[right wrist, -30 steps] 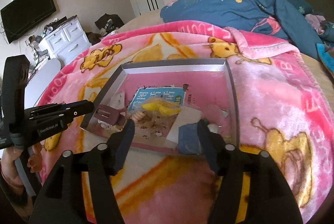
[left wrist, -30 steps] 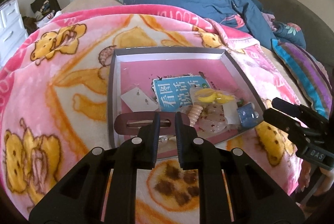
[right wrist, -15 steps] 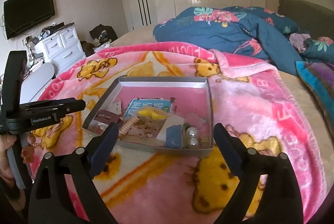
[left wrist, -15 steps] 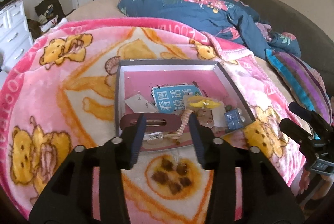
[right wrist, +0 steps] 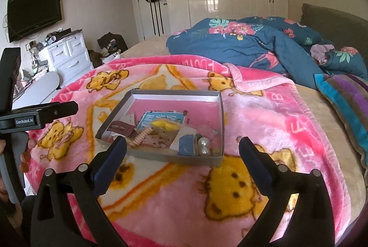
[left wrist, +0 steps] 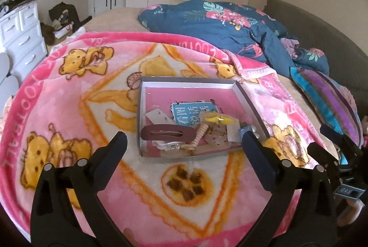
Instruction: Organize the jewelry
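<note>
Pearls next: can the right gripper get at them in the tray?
Probably yes. The right gripper is open, the pearls lie uncovered in the tray's near corner, though a blue card touches them.

The left gripper [left wrist: 184, 143] is wide open at the bottom. Above it, a gray tray [left wrist: 250, 104] holds a dark red hair clip [left wrist: 168, 133].

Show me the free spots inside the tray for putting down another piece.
The tray has bare pink floor along its far wall, beyond the blue card, and into its far right corner. The near half is crowded: maroon hair clip, coiled hair tie, yellow clip, pearls. Both tongs hang open, short of the tray.
</note>
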Tool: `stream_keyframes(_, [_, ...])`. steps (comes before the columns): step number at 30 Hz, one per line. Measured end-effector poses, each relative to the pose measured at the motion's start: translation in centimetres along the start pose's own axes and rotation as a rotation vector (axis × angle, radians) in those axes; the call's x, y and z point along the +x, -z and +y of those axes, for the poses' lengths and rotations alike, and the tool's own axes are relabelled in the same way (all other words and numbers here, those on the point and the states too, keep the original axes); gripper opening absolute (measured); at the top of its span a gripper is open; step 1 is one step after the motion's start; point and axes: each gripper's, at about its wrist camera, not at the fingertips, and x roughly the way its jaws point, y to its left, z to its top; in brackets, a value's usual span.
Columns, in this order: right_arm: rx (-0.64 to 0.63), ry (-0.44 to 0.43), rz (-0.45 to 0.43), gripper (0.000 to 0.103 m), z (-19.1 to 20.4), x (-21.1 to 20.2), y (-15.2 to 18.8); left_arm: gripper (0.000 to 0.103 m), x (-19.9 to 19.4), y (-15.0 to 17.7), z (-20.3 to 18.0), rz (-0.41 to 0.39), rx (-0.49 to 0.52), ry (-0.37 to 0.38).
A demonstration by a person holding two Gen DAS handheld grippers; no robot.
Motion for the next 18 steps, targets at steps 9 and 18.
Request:
stream_keyframes(9, [-0.002,-0.013,-0.035,0.099,0.7,-3.1,1.5,0.094,-3.3,2.9,-0.3,-0.024,0.018,-0.033])
stream_keyframes(18, [-0.003,-0.013,-0.044,0.099,1.3,-5.6,3.6,0.094,-5.1,6.5,-1.6,-0.03,0.035,-0.053])
